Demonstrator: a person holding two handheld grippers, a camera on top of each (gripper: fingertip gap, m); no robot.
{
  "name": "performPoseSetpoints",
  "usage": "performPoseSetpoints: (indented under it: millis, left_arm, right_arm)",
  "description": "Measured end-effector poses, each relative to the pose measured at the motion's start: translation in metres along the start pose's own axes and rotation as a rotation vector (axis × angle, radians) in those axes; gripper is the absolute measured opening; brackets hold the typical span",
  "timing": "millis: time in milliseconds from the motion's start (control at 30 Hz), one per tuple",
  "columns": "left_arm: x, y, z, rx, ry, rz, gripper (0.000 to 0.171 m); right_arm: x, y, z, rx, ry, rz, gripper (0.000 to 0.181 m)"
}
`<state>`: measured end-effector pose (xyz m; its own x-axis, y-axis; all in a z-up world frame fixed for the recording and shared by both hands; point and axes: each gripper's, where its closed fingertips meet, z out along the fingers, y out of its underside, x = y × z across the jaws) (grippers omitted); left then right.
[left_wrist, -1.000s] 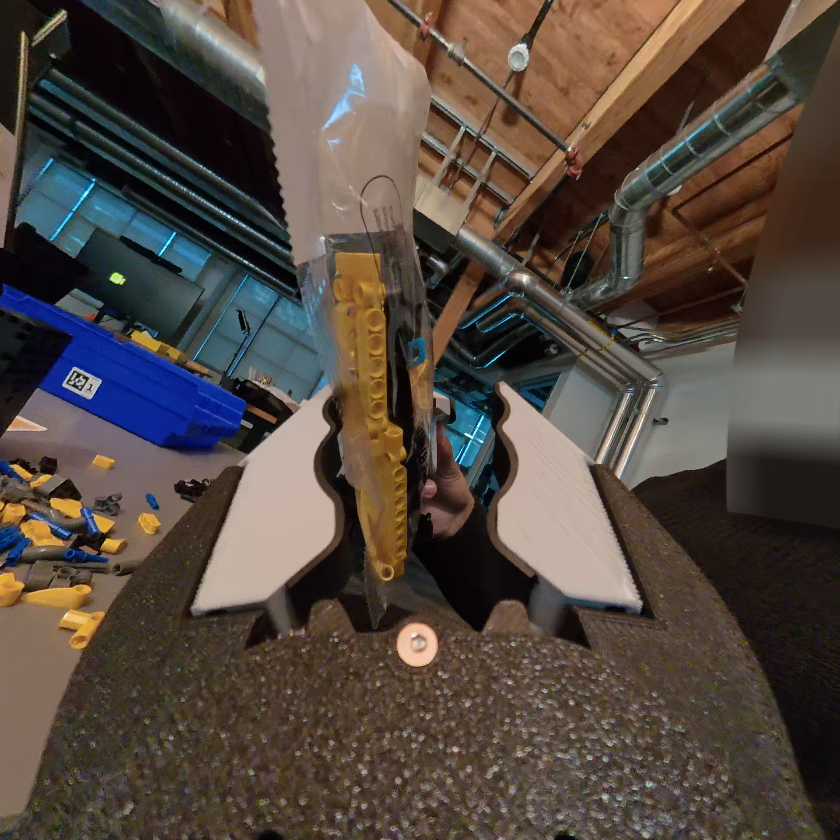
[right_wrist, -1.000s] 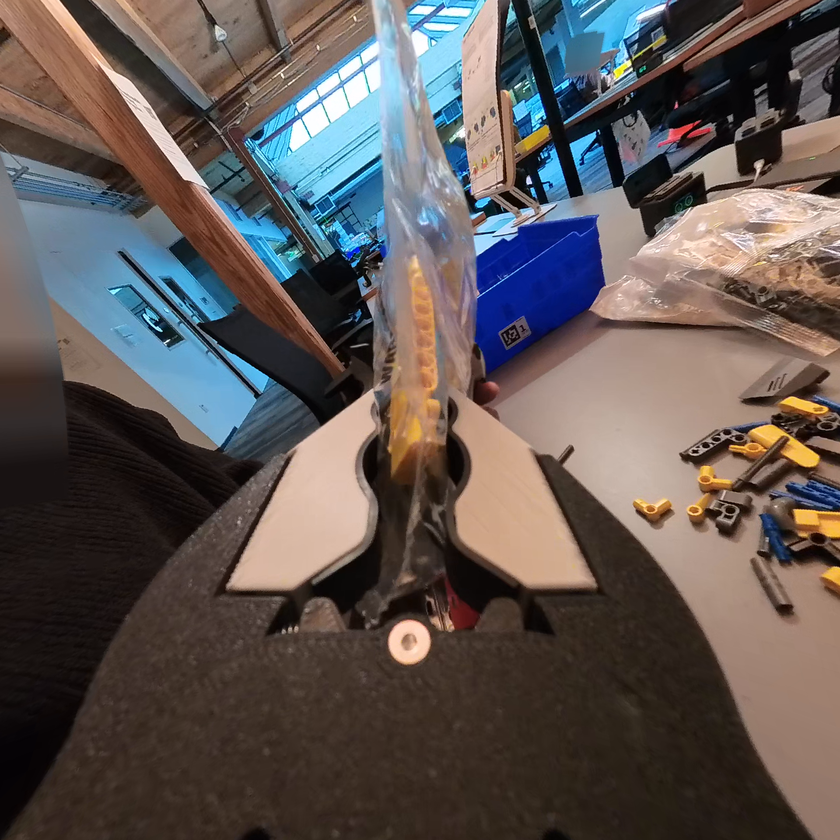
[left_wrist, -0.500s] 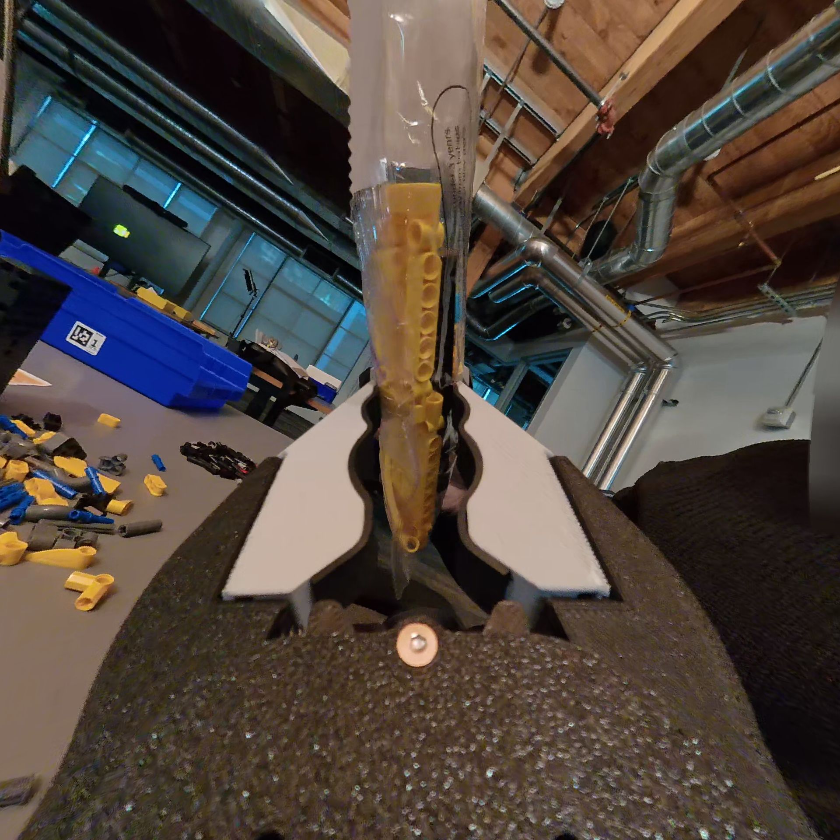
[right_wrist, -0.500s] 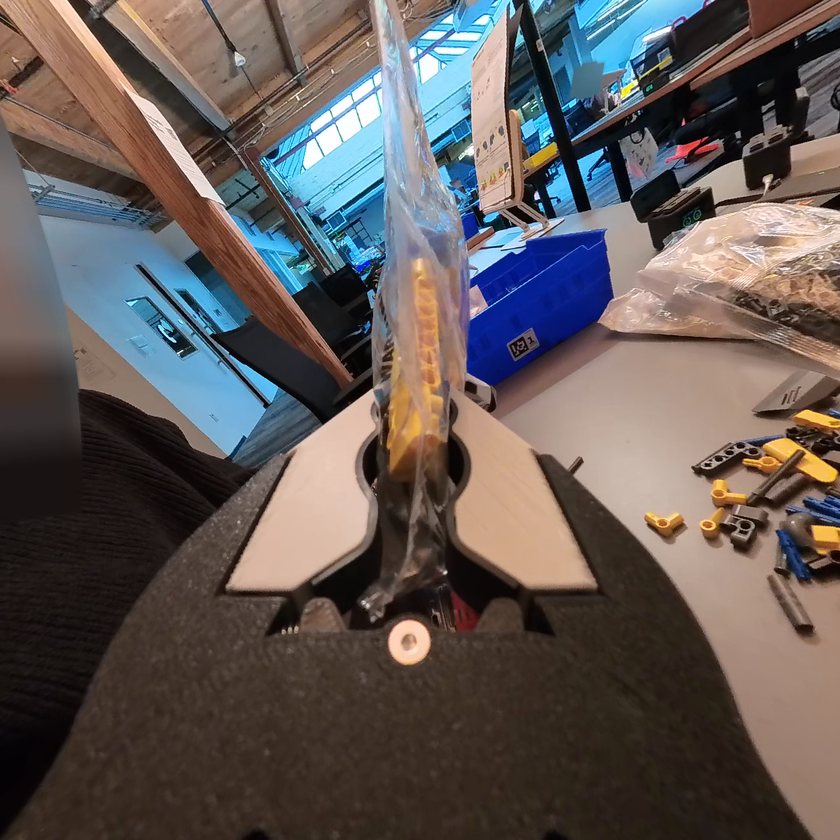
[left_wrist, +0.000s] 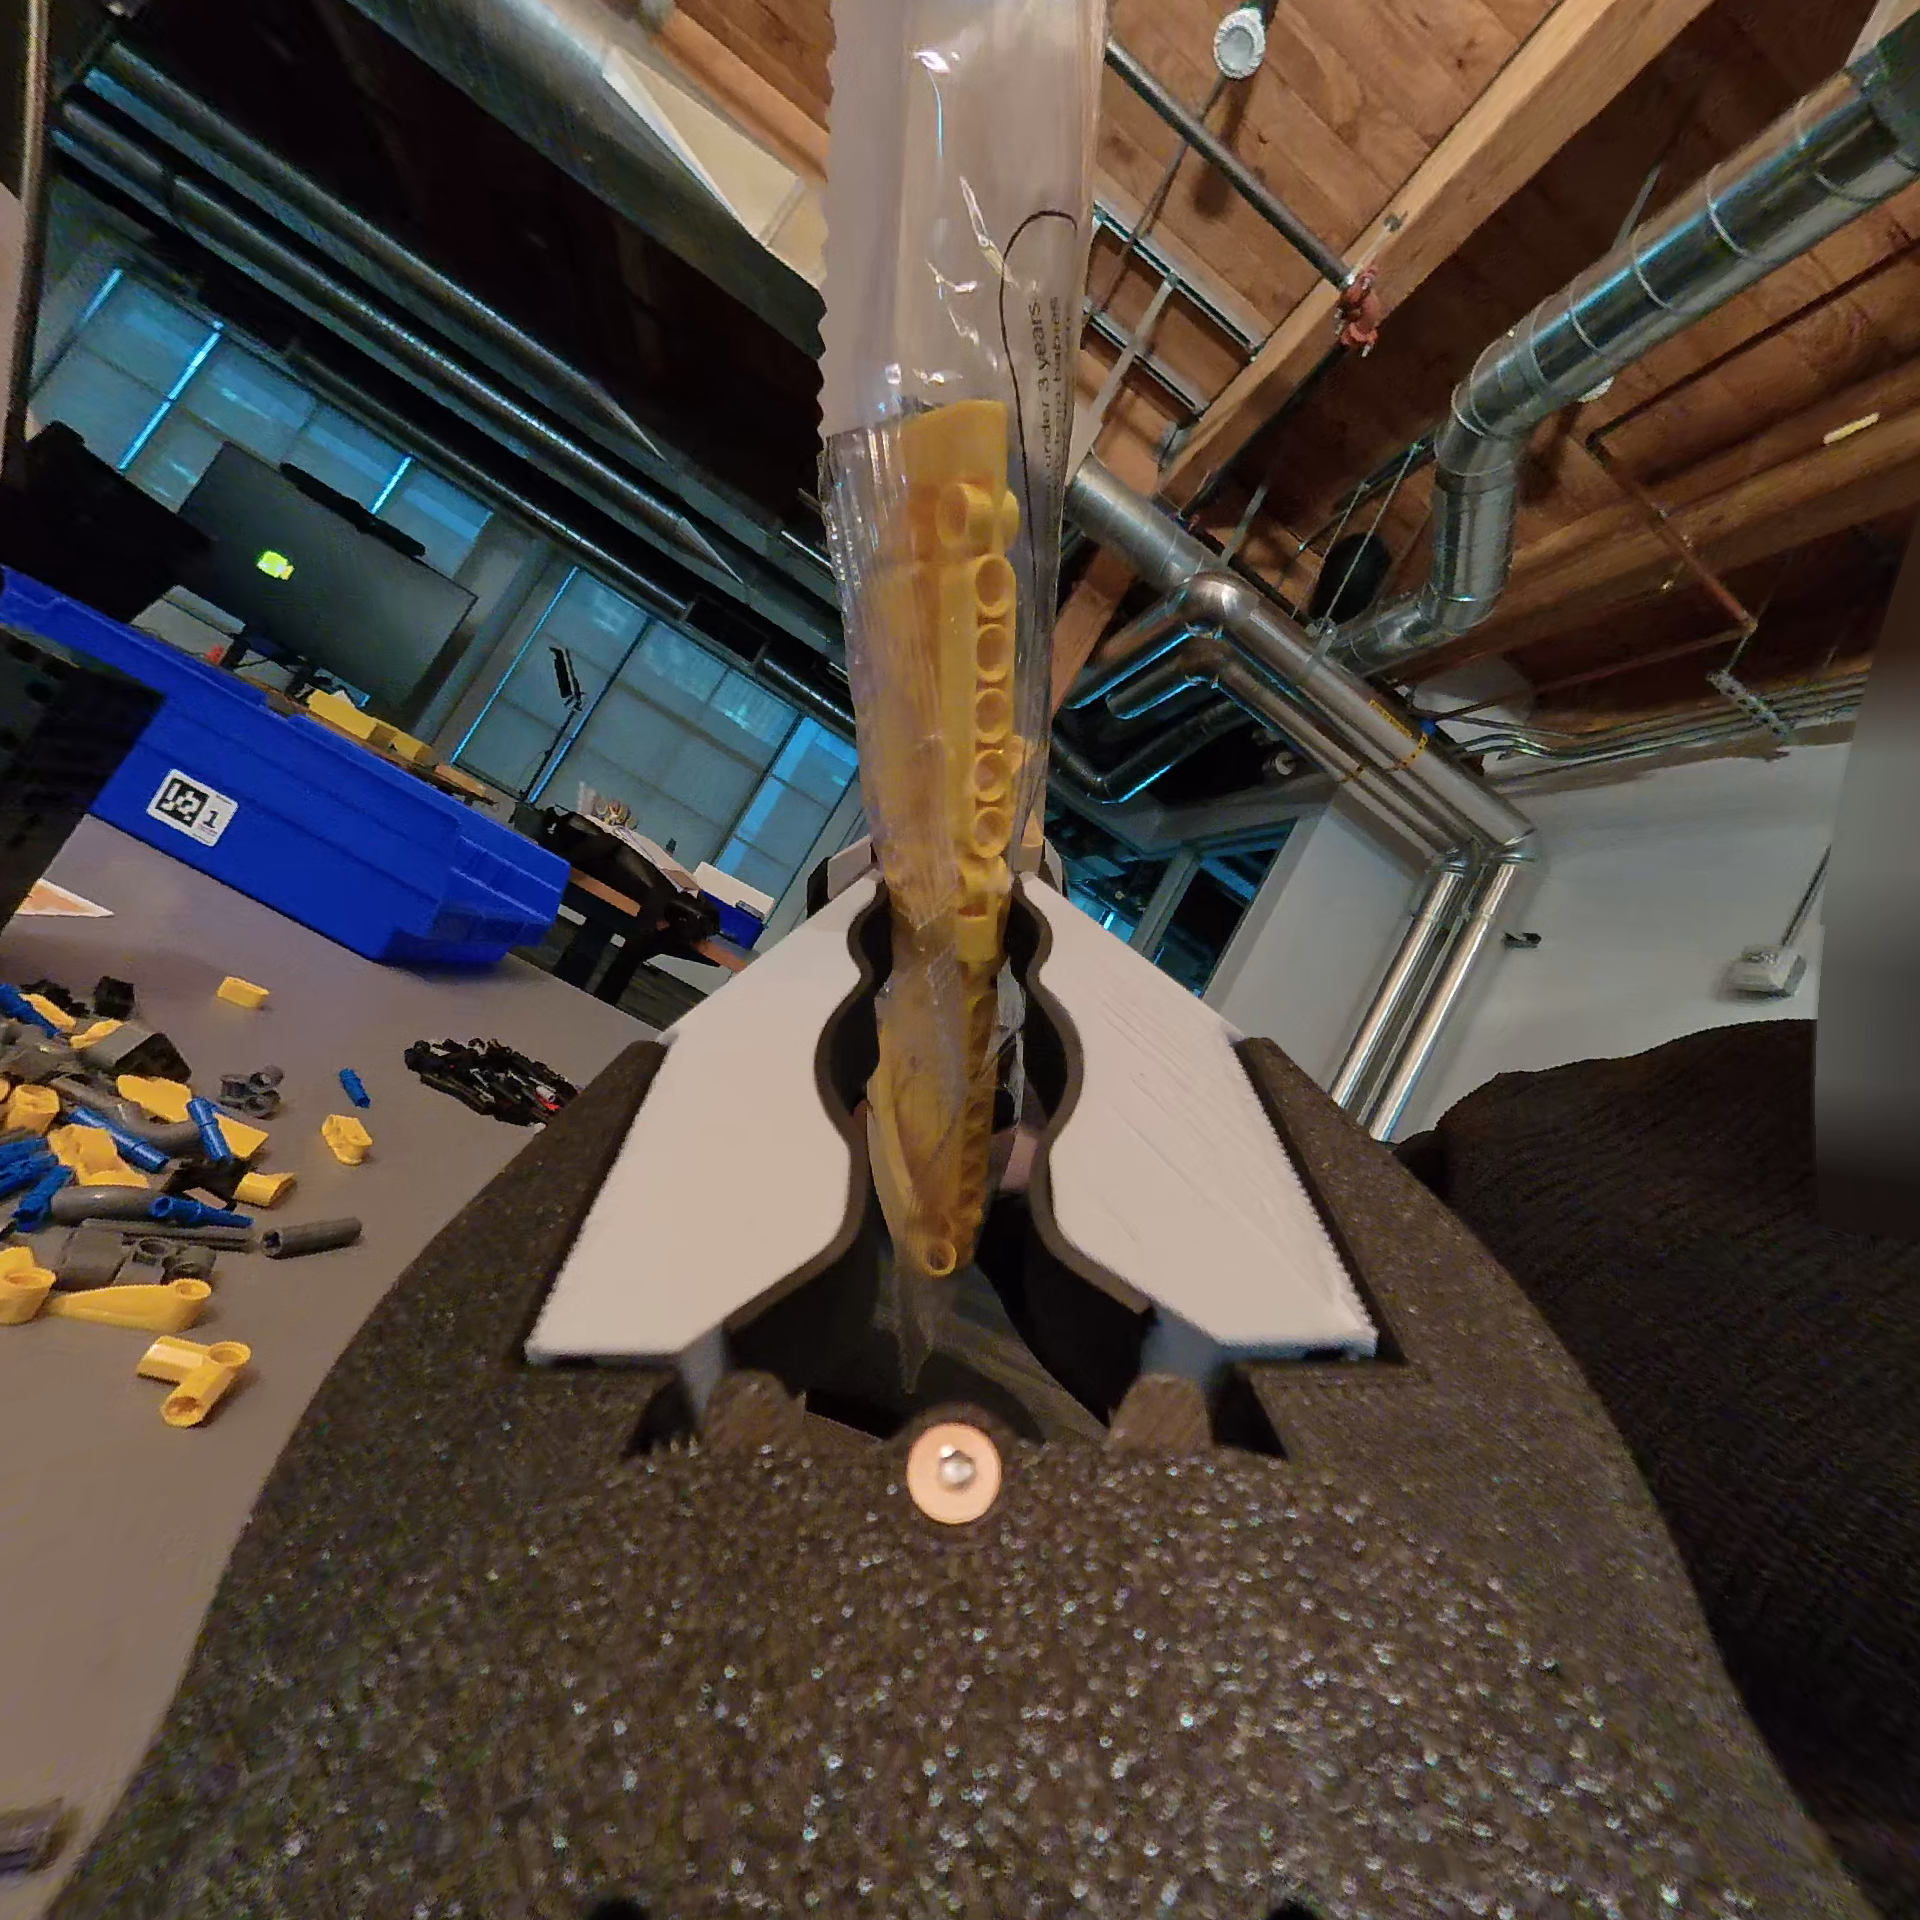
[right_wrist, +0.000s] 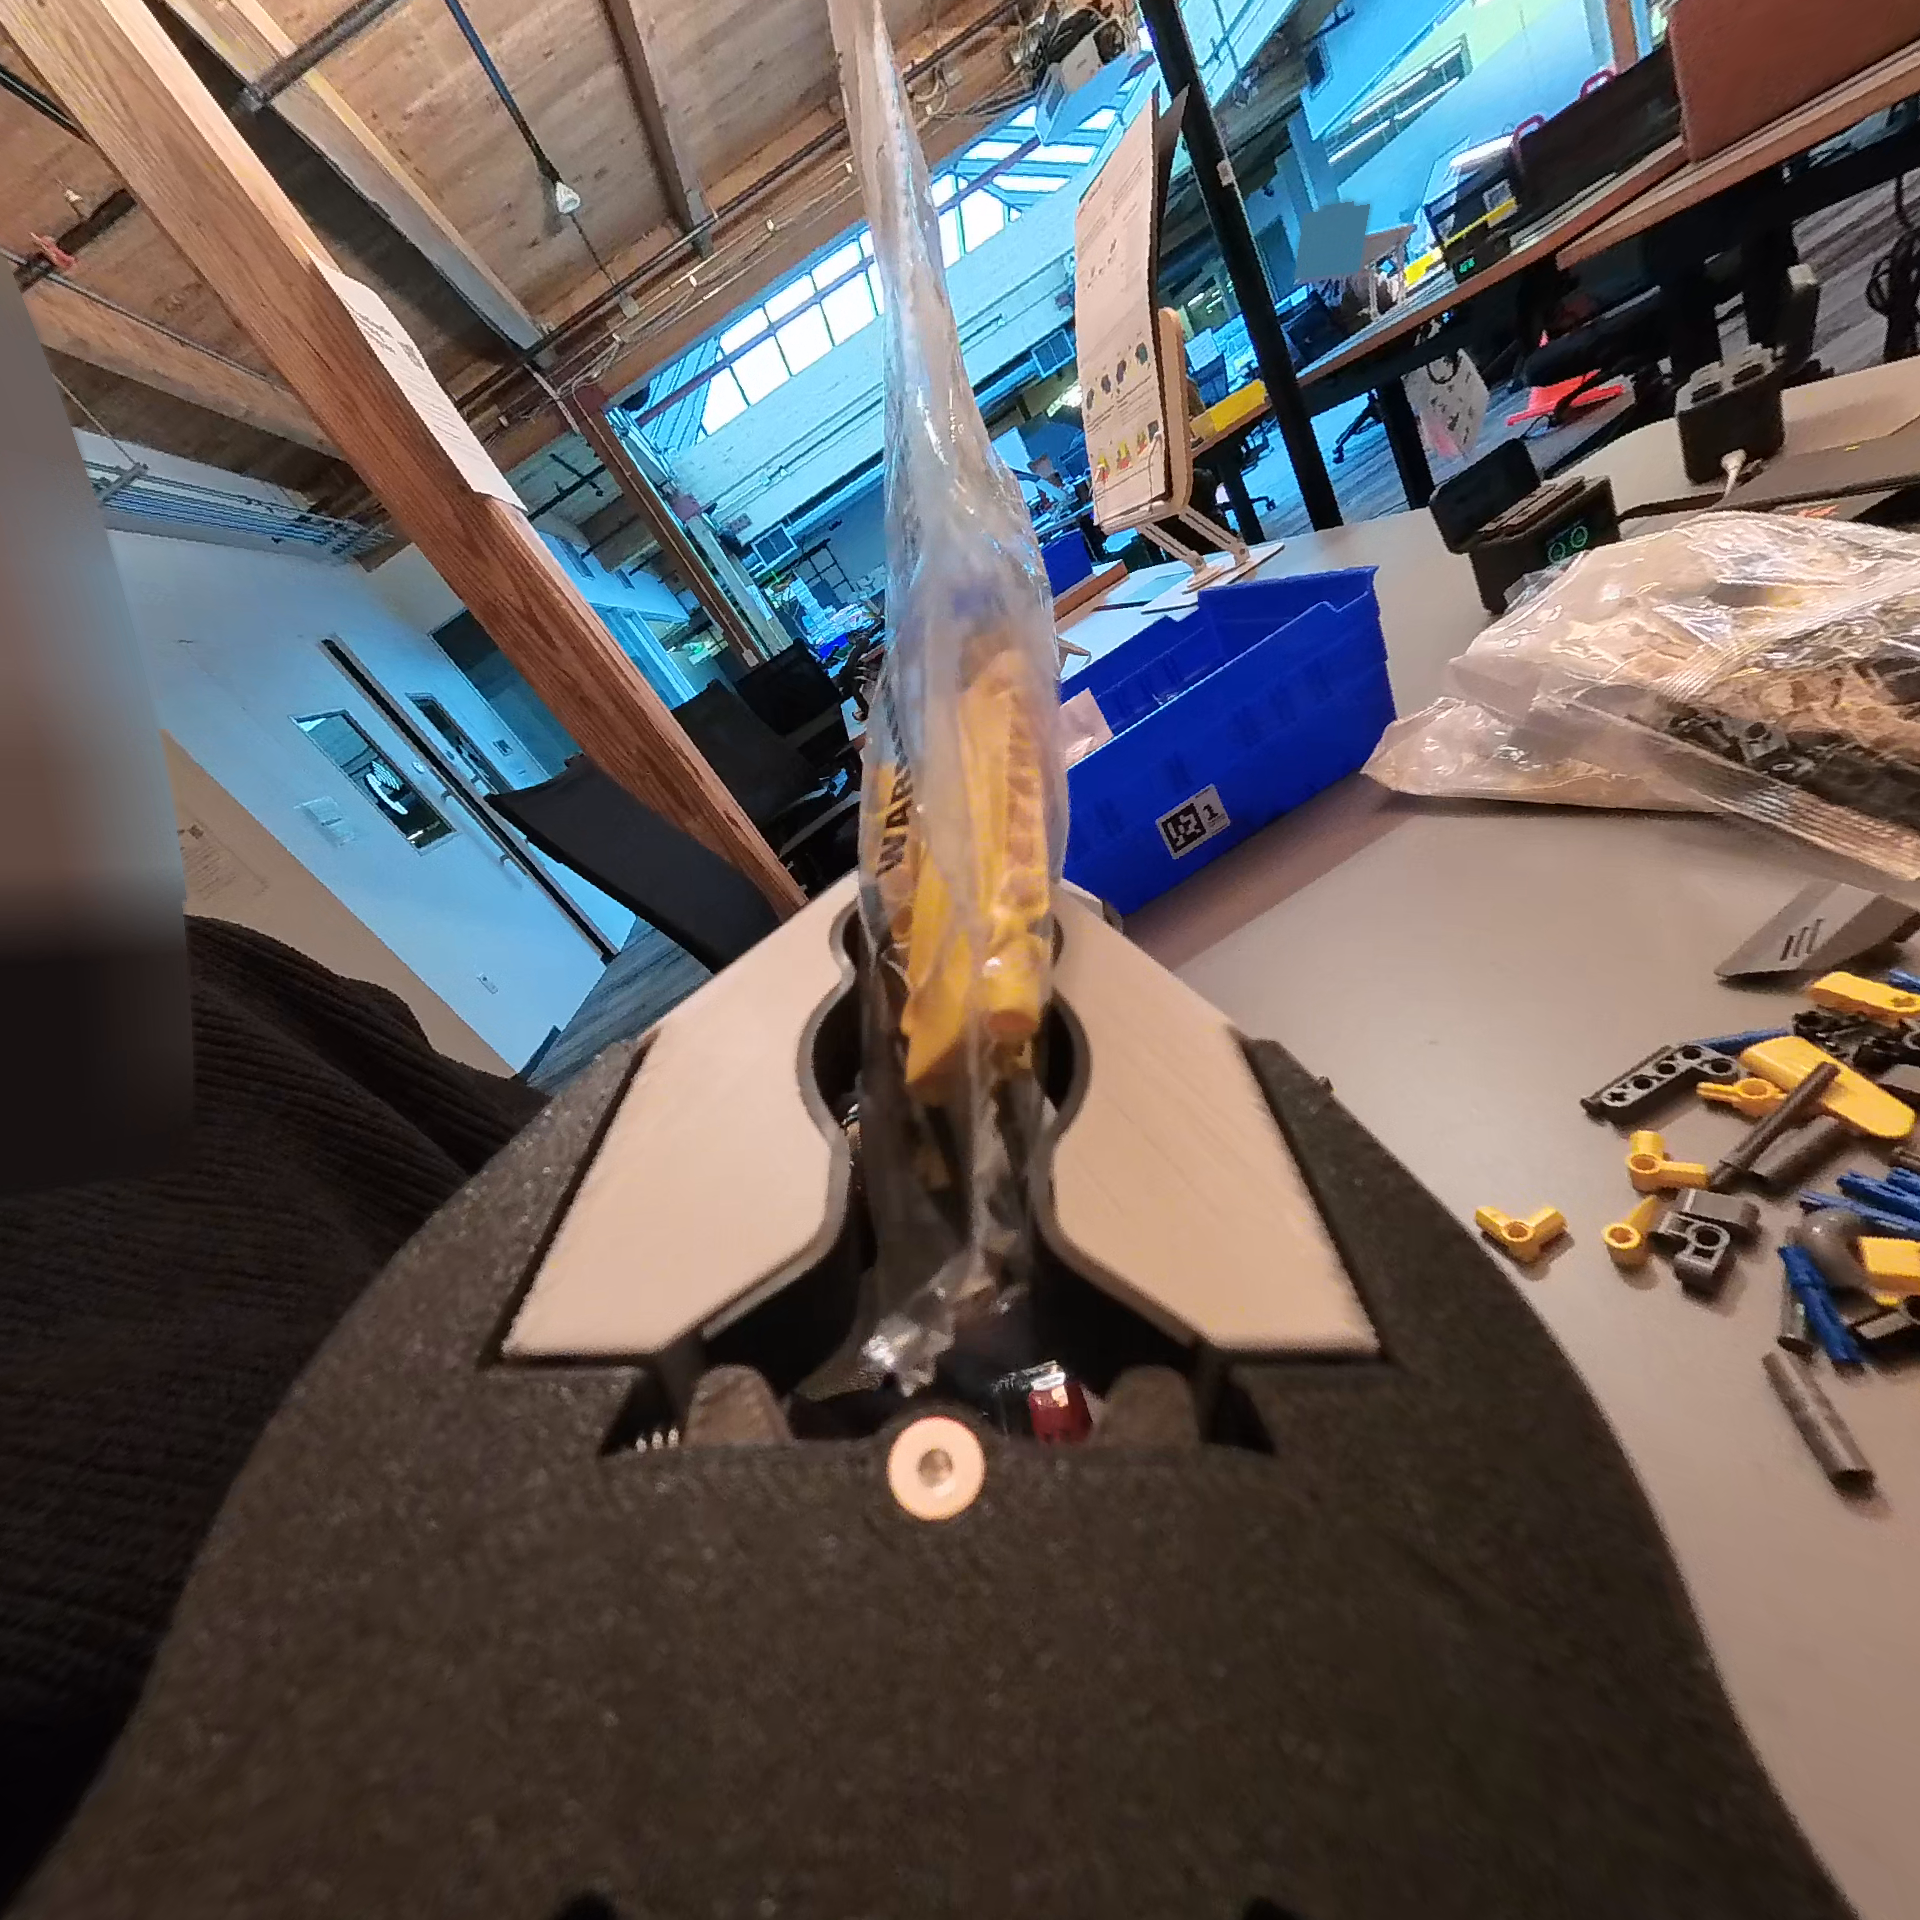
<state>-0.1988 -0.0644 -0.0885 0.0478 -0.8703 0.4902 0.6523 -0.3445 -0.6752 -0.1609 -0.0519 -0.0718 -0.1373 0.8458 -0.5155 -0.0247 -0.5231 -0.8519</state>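
A clear plastic bag of yellow toy beams (left_wrist: 961, 727) stands upright between both grippers, held above the grey table. My left gripper (left_wrist: 948, 883) is shut on the bag, its grey fingers (left_wrist: 727, 1174) pinching it from each side. My right gripper (right_wrist: 961, 899) is shut on the same bag (right_wrist: 966, 790) from the opposite side. Yellow beams (right_wrist: 977, 987) sit low in the bag between the right fingers (right_wrist: 1174, 1164). The bag's top runs out of both views.
Loose yellow, blue and grey toy parts lie on the table (left_wrist: 125, 1174) and in the right wrist view (right_wrist: 1766, 1195). A blue bin (left_wrist: 312, 842) stands behind; it shows too in the right wrist view (right_wrist: 1226, 748). A larger clear bag of parts (right_wrist: 1714, 665) lies far right. A dark sleeve (right_wrist: 208, 1195) is at left. Spacing between my two grippers at the tips: around 5 centimeters.
My left gripper closed from open onto the bag, which now stands straighter between its fingers. My right gripper kept its grip; both views shifted slightly.
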Motion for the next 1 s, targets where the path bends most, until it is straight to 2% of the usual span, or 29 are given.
performPoseSetpoints:
  millis: [500, 733, 1000]
  left_arm:
    - [0.003, 0.0, 0.001, 0.004, 0.031, -0.034, 0.021]
    - [-0.004, 0.001, -0.001, -0.004, -0.005, -0.026, 0.029]
    - [-0.008, -0.013, -0.01, 0.042, -0.029, -0.011, 0.03]
  right_arm:
    - [0.0, -0.002, -0.003, 0.005, -0.008, 0.032, 0.022]
    - [0.006, -0.002, -0.006, 0.015, 0.015, 0.045, 0.015]
    - [0.007, -0.009, -0.01, 0.048, 0.032, 0.04, 0.015]
